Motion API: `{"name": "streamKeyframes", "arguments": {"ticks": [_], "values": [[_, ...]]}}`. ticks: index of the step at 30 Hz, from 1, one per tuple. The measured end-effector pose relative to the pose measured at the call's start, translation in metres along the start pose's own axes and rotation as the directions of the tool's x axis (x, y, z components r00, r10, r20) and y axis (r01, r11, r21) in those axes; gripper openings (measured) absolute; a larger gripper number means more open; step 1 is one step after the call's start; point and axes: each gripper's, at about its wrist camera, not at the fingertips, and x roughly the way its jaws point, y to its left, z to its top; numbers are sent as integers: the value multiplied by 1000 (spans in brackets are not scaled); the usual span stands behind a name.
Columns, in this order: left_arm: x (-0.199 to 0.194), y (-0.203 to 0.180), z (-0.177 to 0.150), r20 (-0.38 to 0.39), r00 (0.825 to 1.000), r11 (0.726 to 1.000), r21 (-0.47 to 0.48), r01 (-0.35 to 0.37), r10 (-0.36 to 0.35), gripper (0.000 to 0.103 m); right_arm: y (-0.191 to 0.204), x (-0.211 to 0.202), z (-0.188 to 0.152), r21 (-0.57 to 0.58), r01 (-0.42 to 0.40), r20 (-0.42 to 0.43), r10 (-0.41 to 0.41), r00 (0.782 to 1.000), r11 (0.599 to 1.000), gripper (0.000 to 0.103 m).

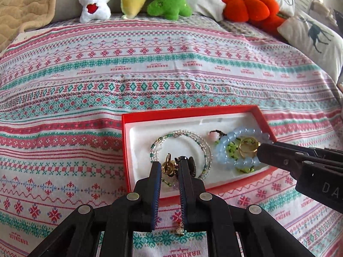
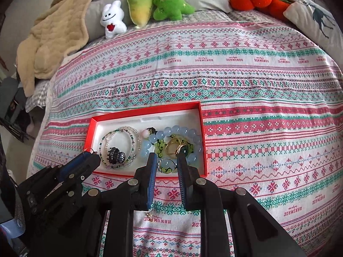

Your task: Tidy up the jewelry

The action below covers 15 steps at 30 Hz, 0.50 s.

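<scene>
left tool (image 1: 169,167) fingers parted, gold piece sitting between them; right tool (image 2: 166,159) fingers parted, angled down; tips near each other
</scene>
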Motion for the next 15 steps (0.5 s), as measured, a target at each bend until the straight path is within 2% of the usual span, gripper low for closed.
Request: {"name": "streamKeyframes", "arguments": {"ticks": [2, 4, 6, 11, 15], "values": [[0, 0, 2, 6, 1000, 1000, -3, 1, -1, 15, -1, 1, 1, 0, -10, 7, 10, 1000, 1000, 21], [0, 1, 2, 6, 1000, 1000, -5, -1, 1, 32, -2, 1, 2, 4, -21, 6, 21, 1000, 1000, 21], [-3, 1, 3, 14, 1000, 1000, -4, -5, 5, 39, -3, -1, 3, 8, -28, 8, 28, 1000, 1000, 23], [-15, 8, -4, -5, 1000, 1000, -18, -18, 18, 55, -5, -11, -2, 11, -45, 9, 45, 999, 999, 42], [-23, 21, -17, -39, 998, 998, -44, -46, 44, 66, -5, -13, -13, -16, -17, -25, 17, 1000, 1000, 42]]}}
